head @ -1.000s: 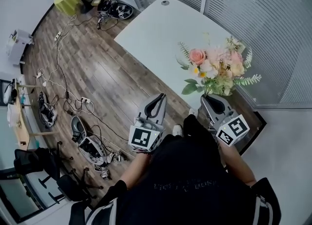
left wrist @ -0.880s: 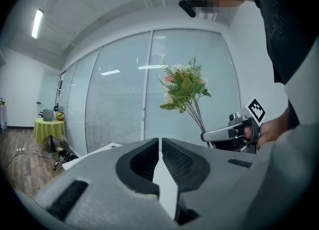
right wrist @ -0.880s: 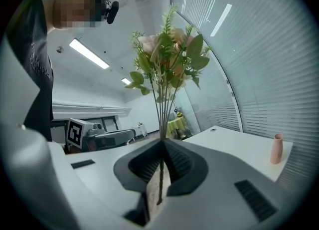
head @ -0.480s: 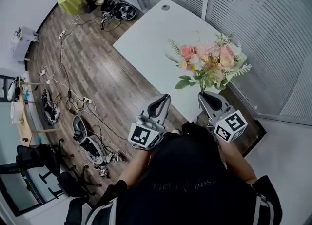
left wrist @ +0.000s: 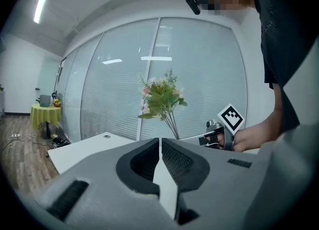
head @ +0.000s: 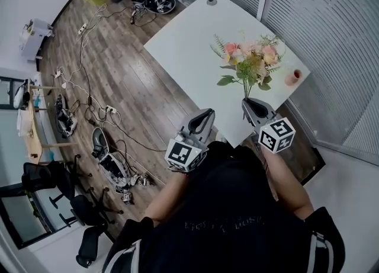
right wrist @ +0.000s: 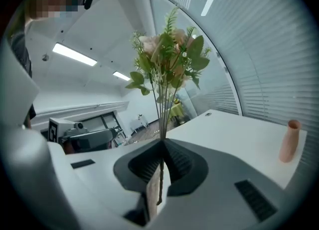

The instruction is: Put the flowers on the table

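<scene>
A bunch of pink and cream flowers (head: 251, 60) with green leaves stands upright over the white table (head: 195, 41). My right gripper (head: 249, 103) is shut on its thin stems near the table's near edge. In the right gripper view the flowers (right wrist: 169, 57) rise straight up from the right gripper (right wrist: 162, 144), the stems pinched between the jaws. My left gripper (head: 206, 116) is shut and holds nothing, left of the right one, over the table's edge. In the left gripper view the flowers (left wrist: 162, 97) show ahead of the left gripper (left wrist: 160, 141).
A small pink vase (head: 293, 77) stands on the table's right part, also visible as the vase (right wrist: 289, 140) in the right gripper view. Glass walls with blinds (head: 331, 35) bound the table's far side. Cables and gear (head: 112, 171) litter the wooden floor at left.
The view has shifted so more of the table shows, and the pink vase has come into sight. The flowers sit farther over the table than before. Both grippers stay shut.
</scene>
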The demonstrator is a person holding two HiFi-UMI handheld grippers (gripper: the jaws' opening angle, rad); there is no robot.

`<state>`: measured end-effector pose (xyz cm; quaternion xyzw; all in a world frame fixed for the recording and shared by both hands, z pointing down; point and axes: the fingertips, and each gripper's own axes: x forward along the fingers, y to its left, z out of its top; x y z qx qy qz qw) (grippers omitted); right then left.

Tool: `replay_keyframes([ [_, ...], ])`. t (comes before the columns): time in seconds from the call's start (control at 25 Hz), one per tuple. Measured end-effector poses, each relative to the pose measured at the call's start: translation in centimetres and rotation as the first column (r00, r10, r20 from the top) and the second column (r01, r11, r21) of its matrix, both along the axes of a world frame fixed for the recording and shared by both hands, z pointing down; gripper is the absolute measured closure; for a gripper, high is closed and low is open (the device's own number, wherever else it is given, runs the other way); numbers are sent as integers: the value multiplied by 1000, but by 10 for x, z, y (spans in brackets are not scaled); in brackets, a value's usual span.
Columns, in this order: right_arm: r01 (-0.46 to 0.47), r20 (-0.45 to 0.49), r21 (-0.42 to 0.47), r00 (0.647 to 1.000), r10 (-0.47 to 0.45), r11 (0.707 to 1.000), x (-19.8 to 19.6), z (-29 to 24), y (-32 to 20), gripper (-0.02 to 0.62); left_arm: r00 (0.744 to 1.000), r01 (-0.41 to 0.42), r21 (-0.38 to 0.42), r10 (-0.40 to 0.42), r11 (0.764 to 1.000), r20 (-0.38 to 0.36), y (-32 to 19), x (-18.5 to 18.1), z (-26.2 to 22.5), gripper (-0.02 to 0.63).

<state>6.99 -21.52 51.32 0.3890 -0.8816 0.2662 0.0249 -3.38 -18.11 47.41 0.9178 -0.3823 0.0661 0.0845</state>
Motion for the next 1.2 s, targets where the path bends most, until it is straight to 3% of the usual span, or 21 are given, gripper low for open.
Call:
replay_keyframes([
  [0.2, -27, -29, -127, 999, 23, 992, -1, 56, -19, 557, 999, 15, -49, -13, 999, 44, -13, -10, 22, 575],
  [0.52, -22, -48, -309, 999, 7, 951, 2, 138, -25, 557, 985, -56, -106, 72, 993, 155, -14, -5, 89, 577],
  [0.64, -30, -77, -356, 997, 3, 934, 1, 163, -25, 557, 991, -16, -170, 38, 985, 125, -20, -11, 110, 578],
  [1.0, -31, -158, -425, 987, -41, 905, -1, 210, -23, 557, 993, 99, -326, -71, 940, 97, -31, -33, 160, 578],
  [1.2, -26, -168, -445, 984, -55, 895, -6, 221, -28, 557, 989, 72, -341, -23, 937, 145, -24, -33, 182, 578],
])
